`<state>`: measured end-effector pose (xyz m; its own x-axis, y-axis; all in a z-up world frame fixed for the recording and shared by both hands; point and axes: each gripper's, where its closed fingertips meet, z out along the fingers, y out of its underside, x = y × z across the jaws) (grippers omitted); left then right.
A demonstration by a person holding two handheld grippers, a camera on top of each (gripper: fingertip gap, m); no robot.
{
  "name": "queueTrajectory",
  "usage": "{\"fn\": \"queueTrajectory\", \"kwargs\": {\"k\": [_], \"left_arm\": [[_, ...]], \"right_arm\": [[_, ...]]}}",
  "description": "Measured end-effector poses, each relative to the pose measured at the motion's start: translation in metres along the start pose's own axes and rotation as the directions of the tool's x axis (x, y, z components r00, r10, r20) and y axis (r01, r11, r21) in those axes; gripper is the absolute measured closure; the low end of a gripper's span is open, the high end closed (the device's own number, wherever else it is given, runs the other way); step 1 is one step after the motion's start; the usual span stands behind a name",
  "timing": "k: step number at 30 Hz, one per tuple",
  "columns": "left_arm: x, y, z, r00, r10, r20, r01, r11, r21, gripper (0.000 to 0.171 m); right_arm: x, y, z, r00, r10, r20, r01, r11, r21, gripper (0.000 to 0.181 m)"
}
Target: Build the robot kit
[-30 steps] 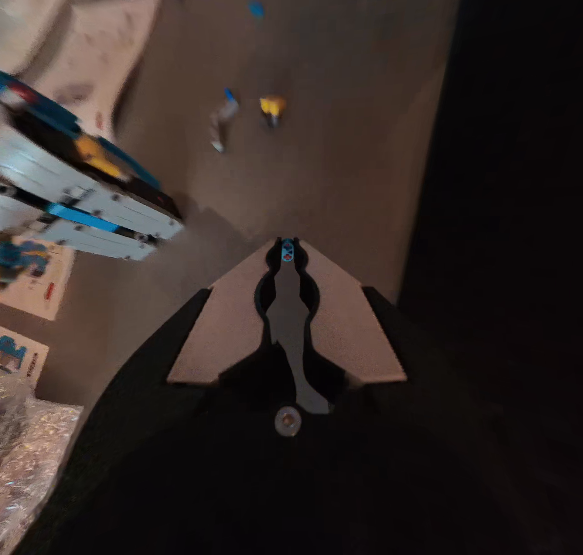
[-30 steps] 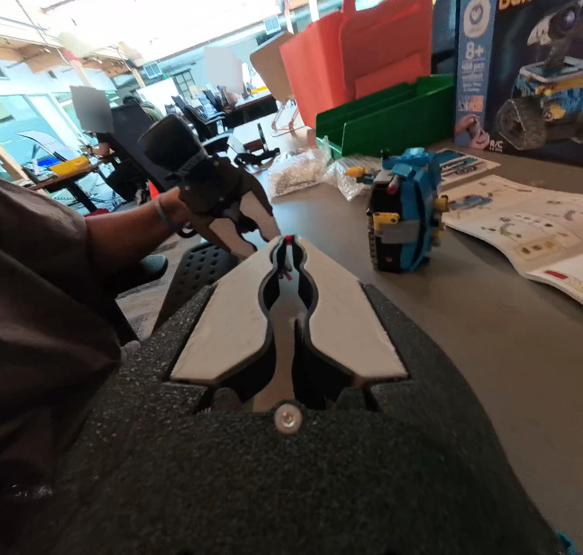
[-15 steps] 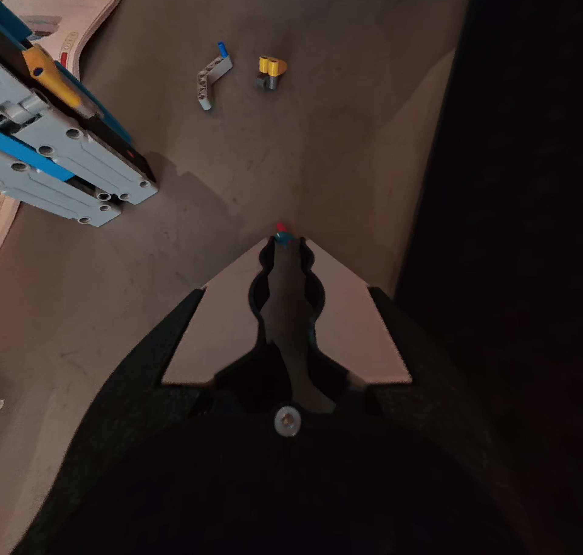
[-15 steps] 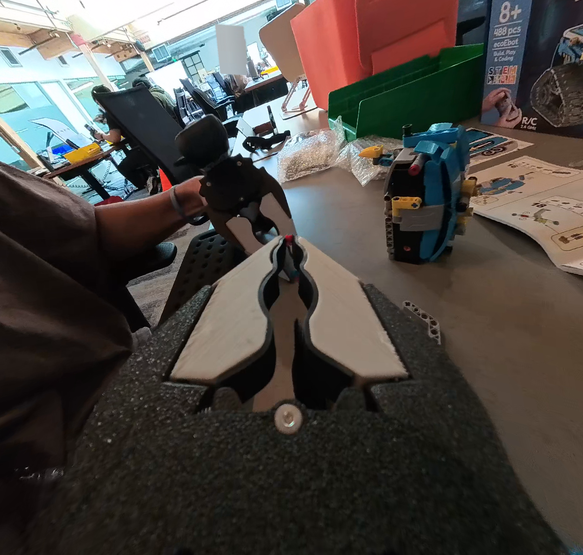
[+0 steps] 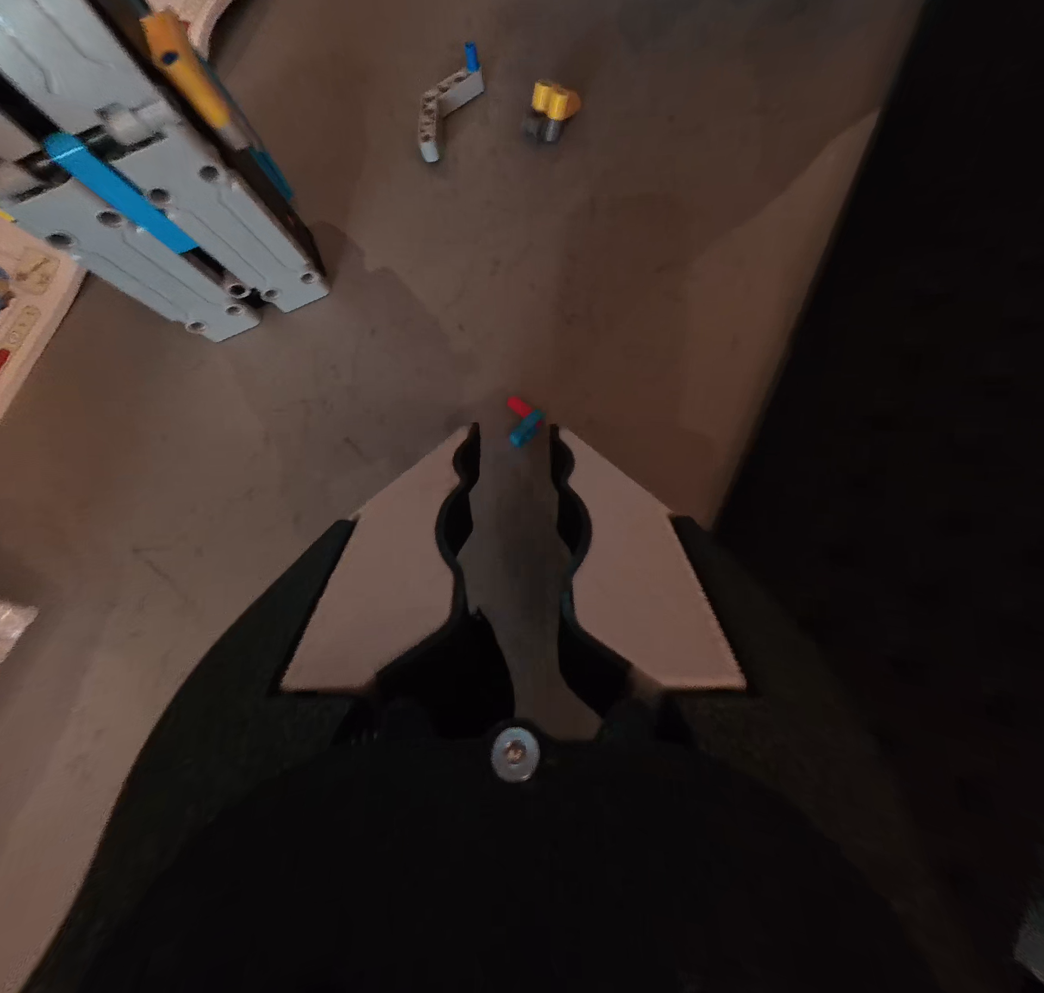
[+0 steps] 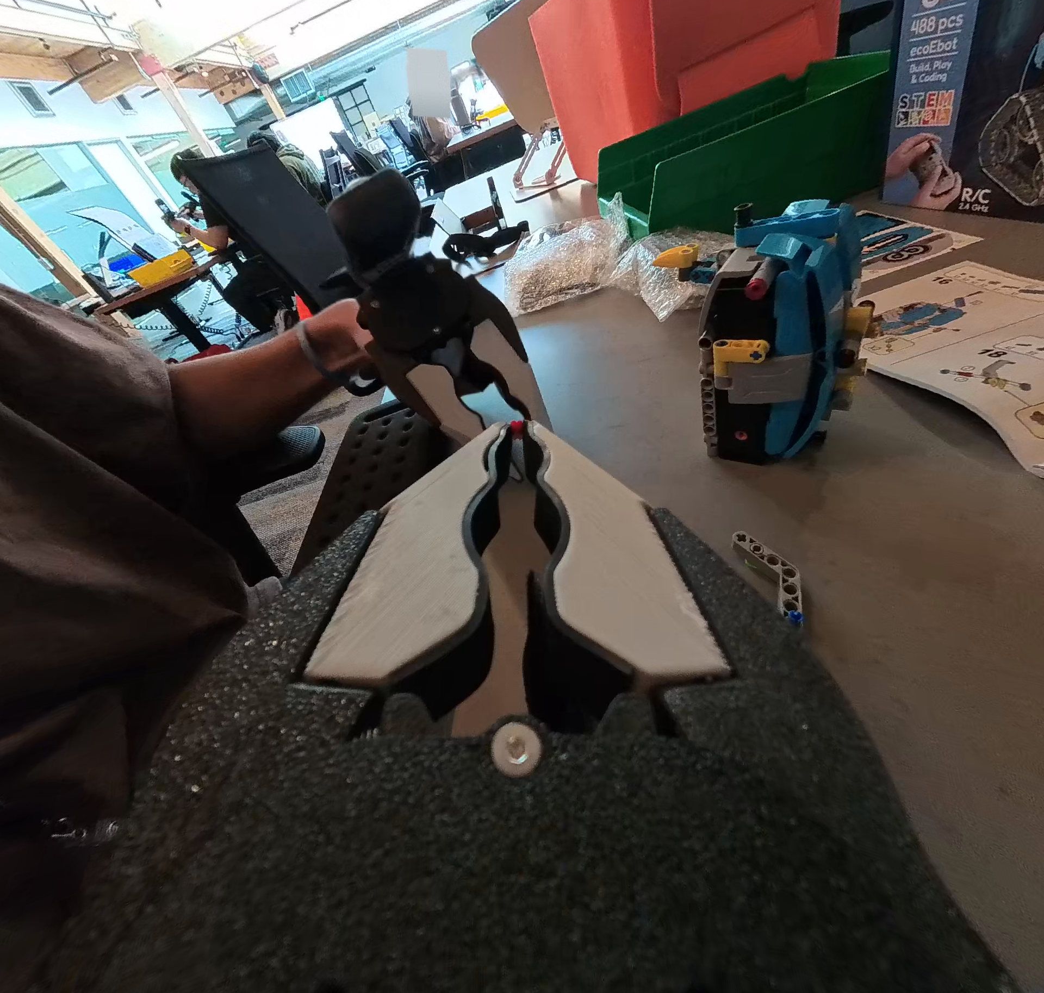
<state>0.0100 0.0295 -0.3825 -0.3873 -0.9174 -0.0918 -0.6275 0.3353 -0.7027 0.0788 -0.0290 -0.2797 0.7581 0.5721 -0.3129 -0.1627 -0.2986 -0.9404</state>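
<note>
In the left wrist view my left gripper (image 5: 514, 429) is open. A small blue connector on a red pin (image 5: 525, 422) sits just ahead of its tips, with a gap to each pad. My right gripper (image 6: 515, 432) is shut on the red pin (image 6: 515, 428), just above the grey table (image 6: 706, 514). In the left wrist view its pale finger (image 5: 734, 288) comes in from the right and ends at the piece. In the right wrist view the left gripper (image 6: 497, 401) points down at my right fingertips, held by a person's hand (image 6: 333, 339).
A part-built blue, grey and black brick model (image 6: 791, 356) stands on the table; it also shows in the left wrist view (image 5: 141, 175). Near it lie a grey bent beam (image 5: 446, 107) and a yellow-grey piece (image 5: 551, 110). Instruction sheets (image 6: 960, 345), bubble-wrap bags (image 6: 565, 271) and a green bin (image 6: 734, 136) lie behind. The gap from one gripper's tips to the other's is roughly 15 cm.
My left gripper was shut on the blue connector a second ago. Its jaws have opened and let go. The piece stays at my right gripper's tips, which remain shut.
</note>
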Motion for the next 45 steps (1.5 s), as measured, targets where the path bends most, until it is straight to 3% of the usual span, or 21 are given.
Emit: {"fn": "queueTrajectory", "kwargs": {"k": [3, 7, 9, 12, 17, 21, 27, 30, 33, 36, 38, 40, 42, 45], "left_arm": [[-0.01, 0.001, -0.009, 0.985, -0.119, 0.126, 0.126, 0.991, -0.05, 0.148], [-0.001, -0.014, -0.017, 0.887, -0.381, 0.262, 0.394, 0.919, 0.004, 0.144], [0.011, -0.014, -0.011, 0.848, -0.444, 0.288, 0.465, 0.886, -0.002, 0.139], [0.007, -0.002, 0.0, 0.822, -0.421, 0.384, 0.474, 0.879, -0.051, 0.132], [-0.002, 0.002, 0.009, 0.811, -0.447, 0.377, 0.504, 0.861, -0.064, 0.133], [0.003, 0.001, 0.011, 0.819, -0.464, 0.337, 0.512, 0.856, -0.066, 0.154], [0.006, 0.003, 0.009, 0.853, -0.406, 0.327, 0.458, 0.884, -0.096, 0.157], [0.022, -0.012, 0.01, 0.861, -0.485, 0.153, 0.495, 0.868, -0.036, 0.157], [0.031, -0.033, 0.004, 0.806, -0.588, -0.065, 0.592, 0.805, 0.051, 0.157], [0.033, -0.077, -0.016, 0.656, -0.65, -0.383, 0.745, 0.638, 0.194, 0.157], [0.034, -0.109, -0.038, 0.51, -0.585, -0.63, 0.846, 0.474, 0.245, 0.157], [0.035, -0.13, -0.055, 0.371, -0.476, -0.797, 0.913, 0.345, 0.219, 0.158], [0.036, -0.142, -0.067, 0.278, -0.366, -0.888, 0.947, 0.261, 0.188, 0.157], [0.041, -0.153, -0.073, 0.249, -0.279, -0.927, 0.956, 0.225, 0.19, 0.157]], "right_arm": [[0.001, 0.001, 0.0, 1.0, 0.001, -0.003, -0.001, 1.0, 0.0, 0.177], [0.003, 0.0, -0.001, 1.0, 0.008, -0.005, -0.008, 1.0, 0.006, 0.178], [0.003, 0.0, -0.002, 1.0, 0.015, -0.004, -0.015, 1.0, 0.01, 0.177], [0.002, -0.002, -0.004, 1.0, 0.029, 0.009, -0.029, 0.999, 0.022, 0.177], [-0.003, -0.005, -0.004, 0.998, 0.04, 0.04, -0.041, 0.999, 0.03, 0.177], [-0.003, -0.004, -0.004, 0.998, 0.041, 0.045, -0.042, 0.999, 0.026, 0.177], [0.001, -0.006, -0.007, 0.996, 0.075, 0.052, -0.077, 0.996, 0.043, 0.177], [0.0, -0.005, -0.005, 0.996, 0.07, 0.05, -0.072, 0.997, 0.033, 0.178], [-0.001, -0.003, -0.004, 0.997, 0.066, 0.051, -0.067, 0.997, 0.023, 0.178], [-0.008, 0.0, -0.002, 0.994, 0.057, 0.093, -0.058, 0.998, 0.007, 0.178], [-0.02, -0.002, 0.001, 0.991, 0.008, 0.132, -0.01, 1.0, 0.014, 0.178], [-0.032, -0.009, 0.003, 0.985, -0.041, 0.165, 0.032, 0.998, 0.058, 0.178], [-0.038, -0.024, 0.003, 0.98, 0.007, 0.198, -0.037, 0.989, 0.146, 0.178], [-0.044, -0.04, 0.001, 0.957, 0.093, 0.273, -0.159, 0.96, 0.229, 0.178]]}}
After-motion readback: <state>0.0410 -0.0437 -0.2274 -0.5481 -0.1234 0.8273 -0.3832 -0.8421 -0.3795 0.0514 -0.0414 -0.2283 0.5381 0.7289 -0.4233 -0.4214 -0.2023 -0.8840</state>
